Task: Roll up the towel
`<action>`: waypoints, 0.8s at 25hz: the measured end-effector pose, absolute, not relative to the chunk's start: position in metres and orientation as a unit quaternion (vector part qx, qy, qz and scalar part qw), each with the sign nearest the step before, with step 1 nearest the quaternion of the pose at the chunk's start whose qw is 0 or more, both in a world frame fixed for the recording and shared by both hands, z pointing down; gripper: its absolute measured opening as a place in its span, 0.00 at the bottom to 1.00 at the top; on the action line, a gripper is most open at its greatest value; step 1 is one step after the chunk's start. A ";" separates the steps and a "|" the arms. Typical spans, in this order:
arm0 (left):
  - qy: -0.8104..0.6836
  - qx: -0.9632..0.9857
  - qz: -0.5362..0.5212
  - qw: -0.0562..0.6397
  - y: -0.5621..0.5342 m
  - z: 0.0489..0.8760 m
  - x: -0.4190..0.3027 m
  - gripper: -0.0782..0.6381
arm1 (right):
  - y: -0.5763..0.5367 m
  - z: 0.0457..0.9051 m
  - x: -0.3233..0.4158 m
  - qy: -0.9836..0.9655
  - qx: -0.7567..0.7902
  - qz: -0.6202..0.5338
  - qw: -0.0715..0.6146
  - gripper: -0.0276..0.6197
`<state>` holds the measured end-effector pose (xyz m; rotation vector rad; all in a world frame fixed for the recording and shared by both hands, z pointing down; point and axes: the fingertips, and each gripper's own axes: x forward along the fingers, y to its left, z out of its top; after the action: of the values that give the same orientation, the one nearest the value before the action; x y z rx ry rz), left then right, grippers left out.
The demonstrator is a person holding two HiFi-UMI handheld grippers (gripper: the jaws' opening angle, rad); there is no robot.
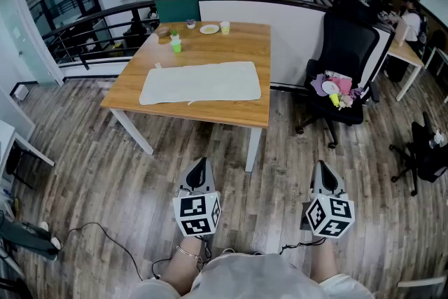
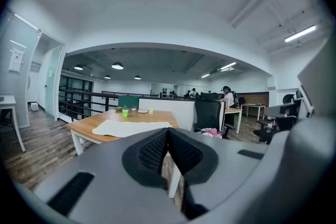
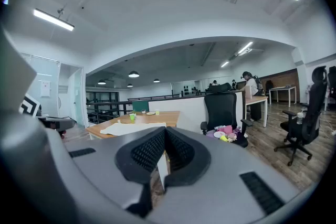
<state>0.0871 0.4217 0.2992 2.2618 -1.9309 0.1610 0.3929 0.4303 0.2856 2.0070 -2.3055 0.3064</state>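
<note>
A white towel [image 1: 201, 82] lies spread flat on the wooden table [image 1: 210, 115], well ahead of me. It also shows small in the left gripper view, towel [image 2: 131, 127], and in the right gripper view, towel [image 3: 132, 128]. My left gripper [image 1: 201, 166] and right gripper [image 1: 323, 168] are held side by side over the floor, short of the table's near edge. Both are shut with nothing between the jaws, and both point toward the table.
A green cup [image 1: 176, 45], a plate [image 1: 208, 29] and other small items stand at the table's far end. A black office chair [image 1: 343, 73] holding colourful things stands to the right of the table. A cable [image 1: 105, 234] trails on the wood floor at left. People sit at desks far back right.
</note>
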 end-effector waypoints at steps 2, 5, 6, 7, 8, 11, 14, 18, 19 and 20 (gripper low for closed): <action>-0.648 0.756 0.052 0.081 0.422 0.299 0.086 0.10 | 0.429 0.284 0.390 -0.755 0.648 0.096 0.034 0.04; -0.647 0.756 0.055 0.082 0.422 0.300 0.084 0.10 | 0.429 0.285 0.384 -0.758 0.644 0.097 0.033 0.04; -0.646 0.756 0.057 0.082 0.421 0.301 0.084 0.10 | 0.429 0.286 0.382 -0.758 0.644 0.099 0.033 0.04; -0.645 0.757 0.059 0.082 0.420 0.301 0.082 0.10 | 0.429 0.287 0.381 -0.757 0.644 0.101 0.033 0.04; -0.644 0.759 0.061 0.082 0.419 0.301 0.081 0.10 | 0.429 0.288 0.379 -0.757 0.644 0.103 0.032 0.04; -0.643 0.759 0.061 0.081 0.414 0.301 0.075 0.10 | 0.427 0.287 0.372 -0.761 0.639 0.109 0.013 0.04; -0.648 0.754 0.054 0.094 0.410 0.300 0.066 0.10 | 0.428 0.285 0.368 -0.759 0.641 0.115 -0.002 0.04; -0.642 0.759 0.044 0.100 0.406 0.298 0.062 0.15 | 0.428 0.282 0.361 -0.760 0.641 0.109 -0.002 0.07; -0.641 0.760 0.043 0.100 0.405 0.297 0.060 0.19 | 0.428 0.281 0.358 -0.762 0.638 0.108 -0.003 0.12; -0.641 0.760 0.041 0.100 0.405 0.297 0.059 0.22 | 0.427 0.280 0.356 -0.764 0.636 0.107 -0.004 0.16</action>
<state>0.0586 0.4048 0.2967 2.2478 -1.8946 0.1208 0.3556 0.4275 0.2801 2.0047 -2.4059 0.3362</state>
